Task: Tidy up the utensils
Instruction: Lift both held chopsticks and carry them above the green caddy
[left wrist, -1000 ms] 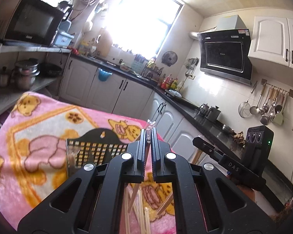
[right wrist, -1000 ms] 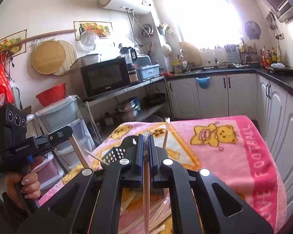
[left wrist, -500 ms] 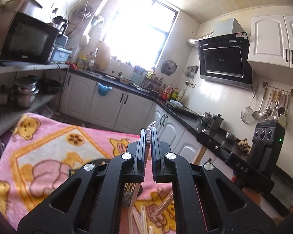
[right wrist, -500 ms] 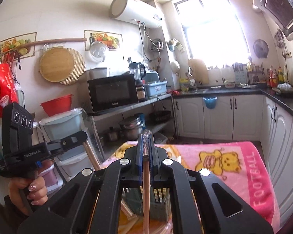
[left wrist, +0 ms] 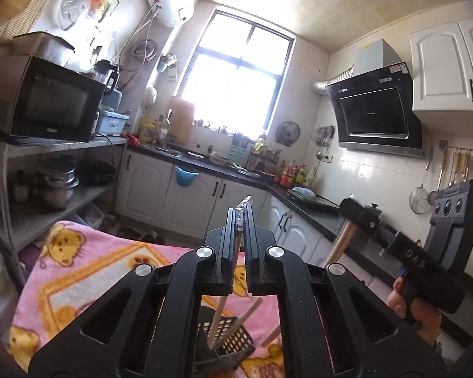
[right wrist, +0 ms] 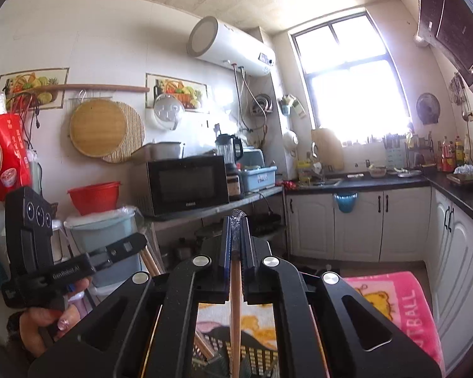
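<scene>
The chopstick [right wrist: 235,308] in the right gripper [right wrist: 235,245] hangs straight down between the jaws, which are clenched on its plastic-wrapped top; its lower end reaches toward the black basket [right wrist: 261,357] below, though whether it is already inside cannot be told. The left gripper [left wrist: 240,245] likewise has its jaws clenched on a thin chopstick [left wrist: 217,321], whose lower end sits inside the basket [left wrist: 233,340], with another stick leaning in there beside it. The basket stands on a pink blanket [left wrist: 78,271] spread over the counter, toward its near edge.

The step in hand looks like dropping each stick upright into the basket. Done well, each gripper stays plumb over the basket opening, so the tip clears the rim and the sticks already leaning inside. Lowering before letting go would help, since the basket looks light and tips easily on soft cloth. Releasing one hand at a time keeps the two grippers from knocking each other.
</scene>
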Demonstrator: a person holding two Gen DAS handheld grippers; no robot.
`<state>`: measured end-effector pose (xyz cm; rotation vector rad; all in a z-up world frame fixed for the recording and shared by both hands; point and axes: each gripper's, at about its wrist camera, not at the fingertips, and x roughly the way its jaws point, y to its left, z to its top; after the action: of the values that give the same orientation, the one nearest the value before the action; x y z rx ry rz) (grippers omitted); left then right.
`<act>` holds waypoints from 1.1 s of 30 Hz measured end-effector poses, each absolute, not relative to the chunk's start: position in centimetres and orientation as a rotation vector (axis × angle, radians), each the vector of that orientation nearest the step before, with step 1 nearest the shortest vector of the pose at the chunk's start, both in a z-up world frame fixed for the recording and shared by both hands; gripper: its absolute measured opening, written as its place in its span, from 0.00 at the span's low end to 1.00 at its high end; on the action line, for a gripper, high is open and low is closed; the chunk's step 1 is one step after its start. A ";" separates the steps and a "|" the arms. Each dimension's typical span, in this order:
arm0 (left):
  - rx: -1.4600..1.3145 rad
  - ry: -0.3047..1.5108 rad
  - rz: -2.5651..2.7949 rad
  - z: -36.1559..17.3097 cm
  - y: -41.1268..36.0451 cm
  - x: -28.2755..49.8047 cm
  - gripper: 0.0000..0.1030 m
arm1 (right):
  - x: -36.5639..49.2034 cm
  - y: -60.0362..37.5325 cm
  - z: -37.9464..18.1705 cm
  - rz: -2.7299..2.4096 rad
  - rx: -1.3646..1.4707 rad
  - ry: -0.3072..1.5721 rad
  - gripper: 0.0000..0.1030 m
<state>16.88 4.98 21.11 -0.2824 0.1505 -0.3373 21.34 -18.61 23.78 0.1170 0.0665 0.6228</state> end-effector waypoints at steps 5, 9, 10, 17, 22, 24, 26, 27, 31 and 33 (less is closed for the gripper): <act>-0.270 0.157 -0.302 20.3 4.7 17.9 0.03 | 22.2 -17.8 23.4 0.611 0.097 0.041 0.05; -0.263 0.163 -0.278 19.3 4.8 18.4 0.03 | 23.2 -17.2 21.9 0.596 0.086 0.051 0.05; -0.266 0.167 -0.277 19.0 4.8 18.6 0.03 | 23.4 -17.2 21.5 0.591 0.083 0.051 0.05; -0.270 0.202 -0.262 17.0 4.6 19.8 0.03 | 24.1 -16.2 18.8 0.567 0.037 0.042 0.05; -0.277 0.234 -0.270 15.5 4.1 20.4 0.03 | 24.4 -15.8 17.2 0.562 0.028 0.062 0.05; -0.279 0.246 -0.271 14.9 3.9 20.5 0.03 | 24.4 -15.7 16.8 0.562 0.030 0.069 0.05; -0.283 0.256 -0.273 14.4 3.8 20.6 0.03 | 24.5 -15.7 16.2 0.561 0.036 0.082 0.05; -0.285 0.260 -0.275 14.2 3.7 20.6 0.03 | 24.5 -15.8 16.0 0.559 0.039 0.087 0.05; -0.293 0.276 -0.279 13.3 3.5 20.6 0.03 | 24.7 -16.0 15.0 0.555 0.062 0.115 0.05; -0.295 0.280 -0.282 12.9 3.4 20.5 0.03 | 24.7 -16.3 14.6 0.551 0.079 0.126 0.05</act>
<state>20.47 3.38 12.89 -0.2951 0.2801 -0.2818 24.73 -16.25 14.55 0.0787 0.1264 0.5505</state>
